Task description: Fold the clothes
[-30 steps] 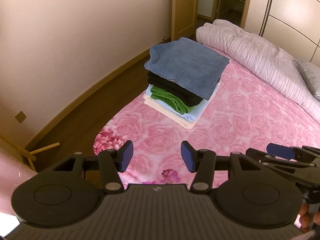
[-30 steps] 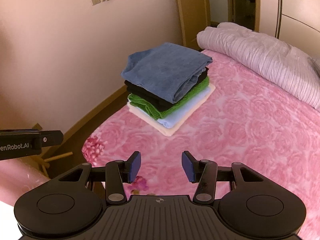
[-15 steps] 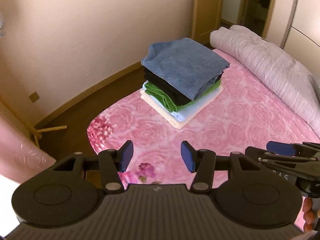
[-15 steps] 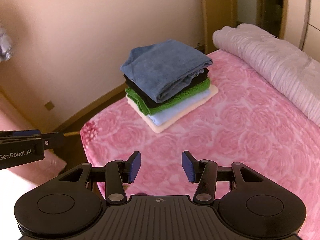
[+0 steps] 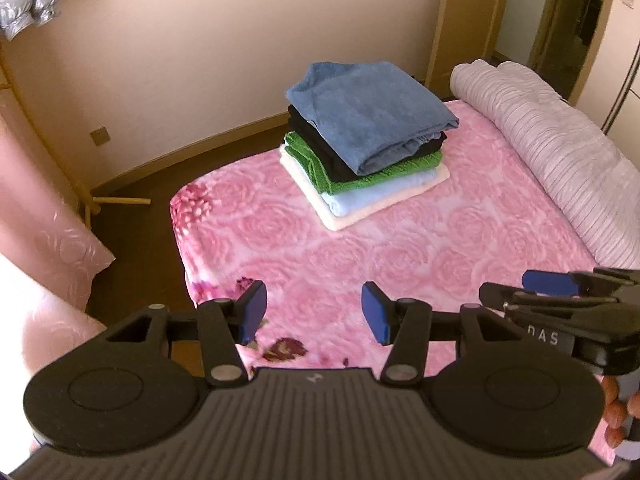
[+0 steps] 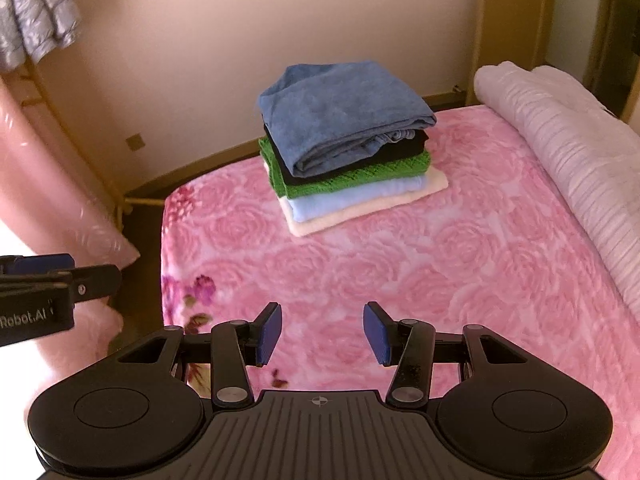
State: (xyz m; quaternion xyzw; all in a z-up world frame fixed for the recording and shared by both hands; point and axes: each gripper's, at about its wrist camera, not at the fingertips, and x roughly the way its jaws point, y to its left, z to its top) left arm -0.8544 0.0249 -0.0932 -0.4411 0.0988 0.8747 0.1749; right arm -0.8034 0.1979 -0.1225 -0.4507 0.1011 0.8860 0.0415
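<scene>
- Left tool (image 5: pixel 314 312): black frame, blue pads, jaws spread wide, nothing between them. Hangs over the near edge of the bed, apart from the clothes.
- Right tool (image 6: pixel 322 332): same build, jaws equally wide, nothing held. In the left view only its side profile shows at the right edge; fingertips of the hand (image 5: pixel 616 412) gripping it peek out, the rest cut off.
- Pink rose-pattern blanket (image 6: pixel 400 272) covers the bed, bare under both tools.
- Stack of folded clothes (image 6: pixel 348 152) sits on the far part of the blanket, near the wall-side edge: blue-grey terry piece on top, then black, green knit, pale blue, cream at the bottom. Garment types not readable from the folds.
- Rolled pale pink striped quilt (image 6: pixel 568 152) along the bed's right side, cut off by the frame.
- Silver puffer jacket (image 6: pixel 32 20) top left, partly out of view.
</scene>
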